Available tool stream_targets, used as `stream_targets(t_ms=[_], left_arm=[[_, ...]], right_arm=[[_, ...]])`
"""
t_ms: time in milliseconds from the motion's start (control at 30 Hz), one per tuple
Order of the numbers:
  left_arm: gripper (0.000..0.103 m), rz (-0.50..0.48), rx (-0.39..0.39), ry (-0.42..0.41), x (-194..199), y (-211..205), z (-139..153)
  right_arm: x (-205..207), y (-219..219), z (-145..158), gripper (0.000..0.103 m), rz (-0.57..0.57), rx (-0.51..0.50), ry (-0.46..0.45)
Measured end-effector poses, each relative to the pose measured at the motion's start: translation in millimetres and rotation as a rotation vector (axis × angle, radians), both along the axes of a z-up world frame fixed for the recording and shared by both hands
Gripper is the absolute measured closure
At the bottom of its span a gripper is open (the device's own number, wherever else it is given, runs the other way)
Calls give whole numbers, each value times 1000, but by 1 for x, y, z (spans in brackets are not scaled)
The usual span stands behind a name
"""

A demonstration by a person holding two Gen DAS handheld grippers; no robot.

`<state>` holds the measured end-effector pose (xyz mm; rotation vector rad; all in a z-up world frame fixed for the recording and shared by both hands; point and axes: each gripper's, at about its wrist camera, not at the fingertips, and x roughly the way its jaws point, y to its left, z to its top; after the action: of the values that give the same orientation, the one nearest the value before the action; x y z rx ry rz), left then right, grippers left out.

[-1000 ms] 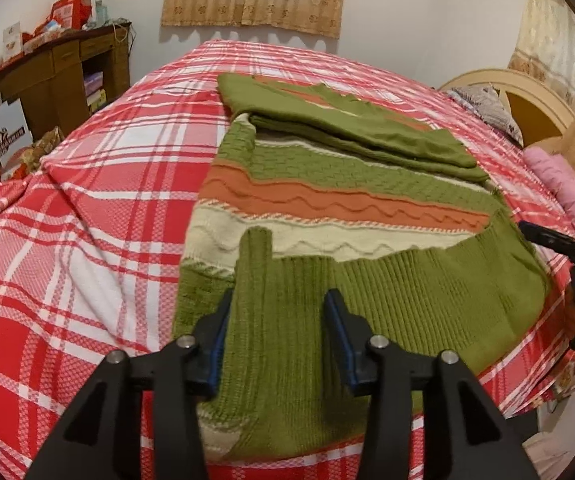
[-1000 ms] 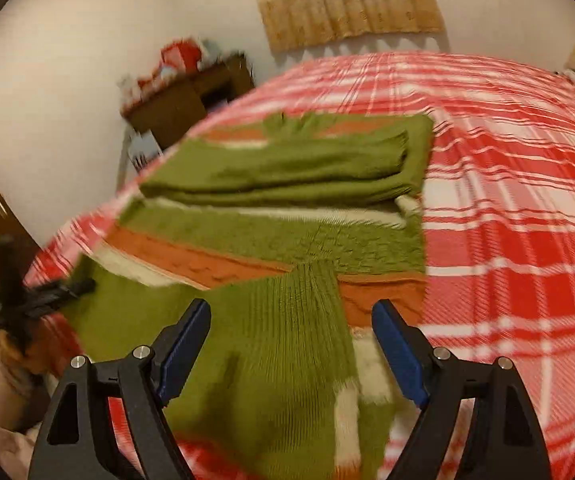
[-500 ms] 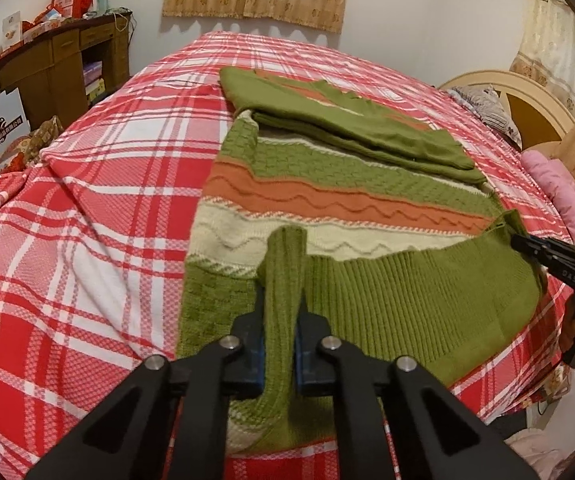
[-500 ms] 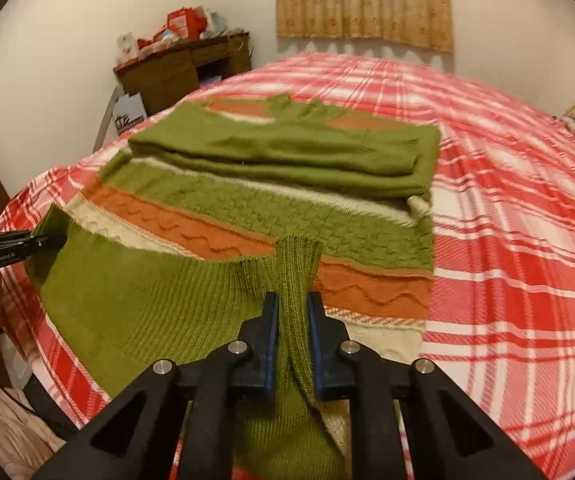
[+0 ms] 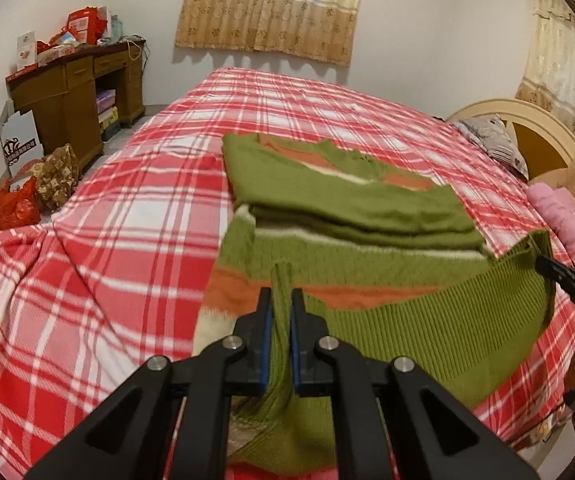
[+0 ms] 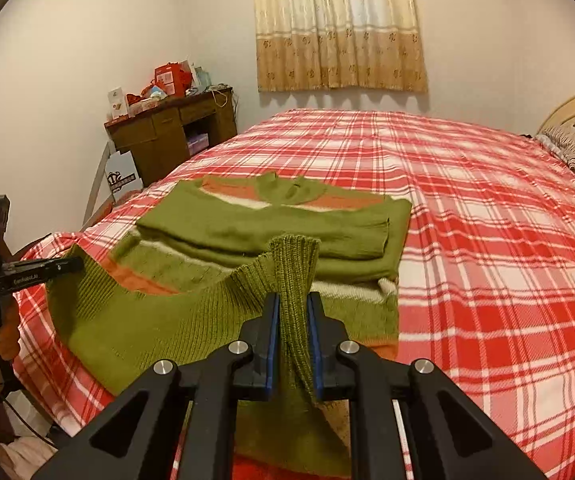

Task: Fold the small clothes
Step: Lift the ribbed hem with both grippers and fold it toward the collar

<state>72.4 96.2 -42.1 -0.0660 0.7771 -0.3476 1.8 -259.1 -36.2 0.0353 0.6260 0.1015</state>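
We have the striped sweater (image 5: 351,256) lying on the bed (image 5: 135,216) with its sleeves already folded across the chest at twelve o'clock. Our left tongs (image 5: 281,312) are clenched on the ribbed hem at one bottom corner, and our right tongs (image 6: 293,320) pinch the other corner, seen at three o'clock in the left view. Gripping both corners keeps the hem taut and level, so we judge the lower half can be carried up over the sleeves without sagging or skewing.
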Motion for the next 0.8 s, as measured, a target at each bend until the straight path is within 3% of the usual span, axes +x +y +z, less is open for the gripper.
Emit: stream_targets(t_ms=[267,433,500,600,667,800], left_arm=[[95,28,8,-35,25,-6,19],[94,-49,64,26,31,-10,5],[78,-61,87,46,27,-8,-5],[49,-85,29,71,18,-1,-16],[42,-95,8,74,15,0,-18],[42,-89,56,91,17,-10,-28]], right_arm=[[13,-6,9,90,-36,-26,-13],[17,-5,-4,90,-33,-41,26],[16,-7,-10,90,-42,-31,41],[14,-13,-18,90,-57,-4,65],[12,-18,-23,90,-65,24,80],[12,-18,-26,90,-68,31,88]])
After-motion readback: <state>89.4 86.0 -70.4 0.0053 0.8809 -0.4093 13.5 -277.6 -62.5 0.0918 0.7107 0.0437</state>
